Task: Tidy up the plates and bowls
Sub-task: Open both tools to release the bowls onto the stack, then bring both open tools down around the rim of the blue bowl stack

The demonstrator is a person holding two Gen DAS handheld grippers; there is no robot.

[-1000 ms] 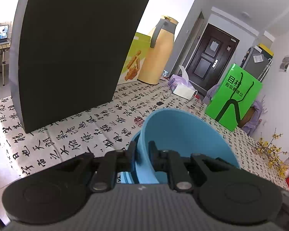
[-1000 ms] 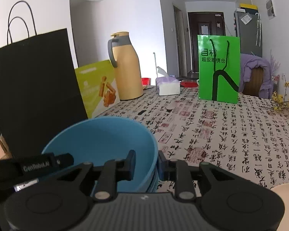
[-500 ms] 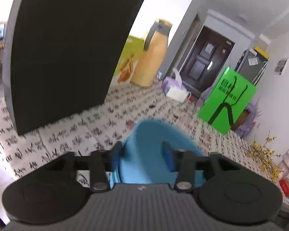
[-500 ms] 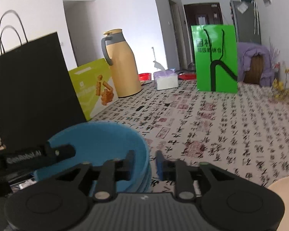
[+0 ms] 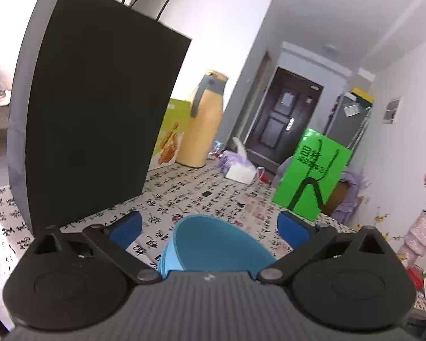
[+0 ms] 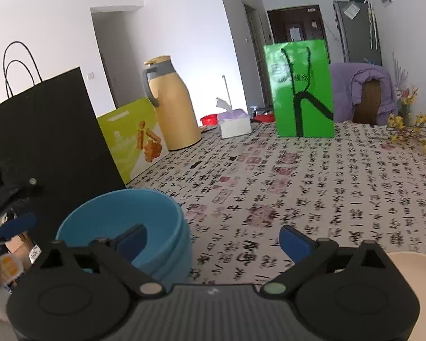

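**Entry: blue bowl stack released by both tongs**

Left gripper (image 5: pixel 210 226): pointed slightly downward over the table; jaws spread wide, nothing pressed between the blue pads. The blue bowls (image 5: pixel 213 247) are seen low and centred between the two fingers, untouched by either. A black paper bag (image 5: pixel 99 119) is stood ahead and to the left of the fingers; a yellow thermos jug (image 5: pixel 203 125) lies beyond it, a green bag (image 5: pixel 312 179) ahead to the right.

Right gripper (image 6: pixel 213 240): tilted downward; jaws likewise spread wide and empty. The blue bowls (image 6: pixel 127 227), nested as a stack, are set on the patterned tablecloth (image 6: pixel 298 187) ahead and to the left, partly behind the left finger. A cream dish (image 6: pixel 414 272) is seen at the lower right, just outside the right finger.

Change against the earlier frames: the bowl rim was clamped by both tongs a second ago; both sets of jaws have just been opening, and the rim is now freed. The bowls appear lower and farther off in both views.
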